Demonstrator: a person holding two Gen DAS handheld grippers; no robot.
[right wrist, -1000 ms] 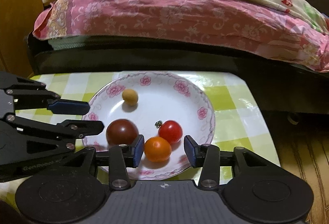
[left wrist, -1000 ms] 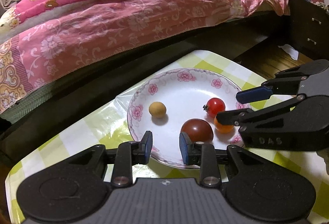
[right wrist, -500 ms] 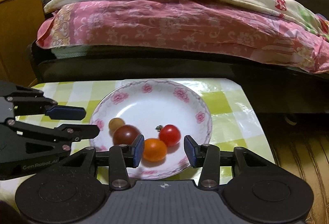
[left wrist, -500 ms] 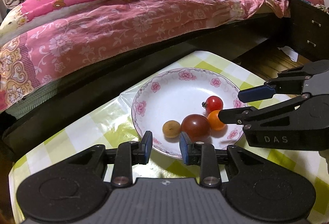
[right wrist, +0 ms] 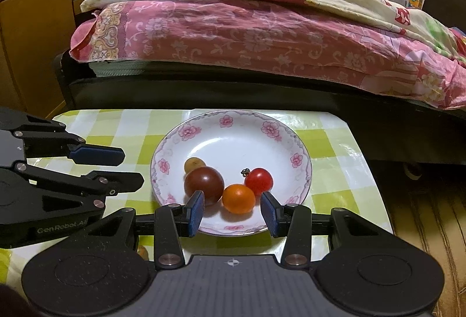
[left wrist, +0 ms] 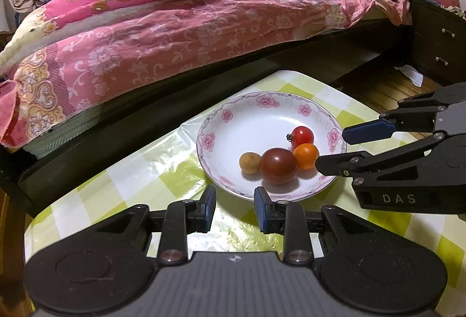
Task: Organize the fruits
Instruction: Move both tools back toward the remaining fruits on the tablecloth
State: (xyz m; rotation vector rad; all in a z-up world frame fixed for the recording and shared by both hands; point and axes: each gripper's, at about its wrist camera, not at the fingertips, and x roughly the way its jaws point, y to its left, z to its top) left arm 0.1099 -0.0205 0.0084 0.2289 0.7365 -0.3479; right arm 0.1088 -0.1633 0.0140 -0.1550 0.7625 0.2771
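- Nearest the lens in the left wrist view, the left claw (left wrist: 234, 209) sits at the bottom centre, its blue pads a narrow gap apart and pinching nothing – as closed as it gets, over bare tabletop (left wrist: 163, 168) just short of the plate rim.
- In the right wrist view, the right claw (right wrist: 232, 213) is slightly spread and empty; the orange tomato (right wrist: 238, 198) appears between its pads, though whether they sit level with it or above it cannot be told.
- All four fruits lie on the flowered plate (left wrist: 230, 116), clustered at its near side: a dark tomato (left wrist: 278, 162), a small tan fruit (left wrist: 250, 162), the orange tomato and a red cherry tomato (left wrist: 302, 135).
- My judgement: with the fruit gathered, the step is to pull both claws away without nudging the plate or the round fruit, which would roll easily.
- Only the left view shows the right claw's tip just beside the orange tomato; only the right view shows a small round object (right wrist: 142, 252) on the tabletop at lower left – identity unclear.
- Farthest back, a bed (right wrist: 262, 34) with pink floral bedding fills the upper frame.
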